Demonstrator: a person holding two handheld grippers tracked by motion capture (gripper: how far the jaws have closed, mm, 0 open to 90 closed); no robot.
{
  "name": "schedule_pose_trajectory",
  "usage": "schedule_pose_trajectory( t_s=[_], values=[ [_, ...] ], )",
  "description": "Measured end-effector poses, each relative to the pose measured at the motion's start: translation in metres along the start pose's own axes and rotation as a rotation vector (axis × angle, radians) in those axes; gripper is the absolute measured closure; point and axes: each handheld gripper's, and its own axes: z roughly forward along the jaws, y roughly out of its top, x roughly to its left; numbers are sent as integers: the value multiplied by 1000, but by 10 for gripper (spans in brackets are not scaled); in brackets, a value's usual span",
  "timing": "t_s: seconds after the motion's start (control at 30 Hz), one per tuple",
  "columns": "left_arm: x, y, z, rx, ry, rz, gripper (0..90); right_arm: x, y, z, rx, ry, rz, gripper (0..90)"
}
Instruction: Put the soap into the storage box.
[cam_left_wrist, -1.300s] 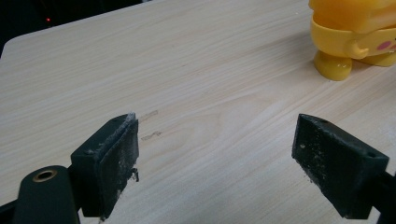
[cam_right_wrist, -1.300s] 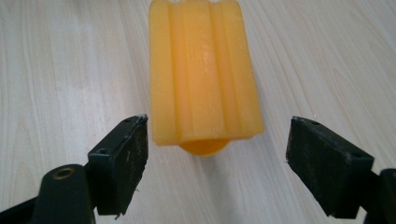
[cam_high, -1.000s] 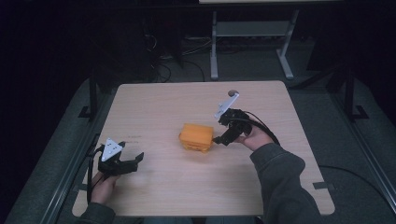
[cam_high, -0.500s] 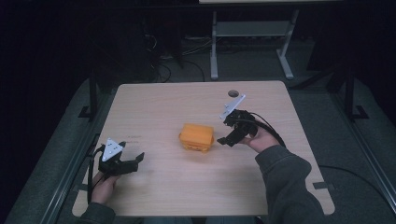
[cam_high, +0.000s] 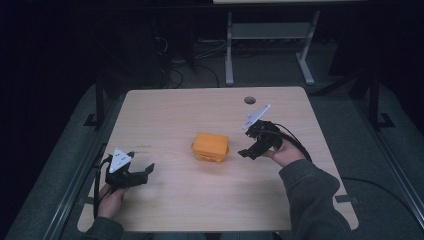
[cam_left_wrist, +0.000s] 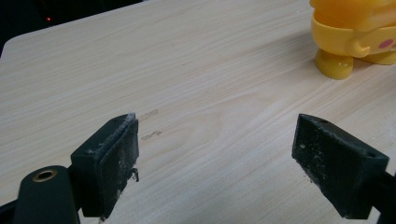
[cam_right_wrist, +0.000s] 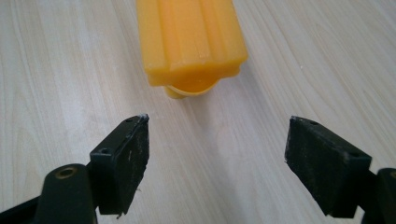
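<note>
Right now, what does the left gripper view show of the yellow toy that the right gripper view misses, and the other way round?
Left gripper view alone: the yellow toy from the side, with a stubby foot, a small arm and a pink spot, at the upper right, far beyond the left gripper.

Right gripper view alone: the toy's ridged orange-yellow top seen end on, just ahead of the right gripper.

Both: open black jaws with nothing between them, and the pale wooden table under the toy.

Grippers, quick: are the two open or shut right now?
Left gripper: open, holding nothing.
Right gripper: open, empty, facing the yellow plastic toy.
</note>
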Motion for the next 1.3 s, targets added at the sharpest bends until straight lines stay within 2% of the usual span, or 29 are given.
schedule_pose_trajectory(
  t_s=[0.33, 0.63, 0.9, 1.3],
  values=[
    [-1, 0, 0, 2, -2, 2, 140, 1, -10, -3, 0, -3, 21, 211],
    [-1, 0, 0, 4, -2, 2, 140, 2, -30, -5, -8, -2, 61, 210],
    [-2, 0, 1, 9, -4, 9, 140, 3, -41, -7, -11, -6, 76, 209],
    [-3, 0, 1, 11, -4, 10, 140, 5, -70, -19, -30, -22, 127, 210]
  ],
)
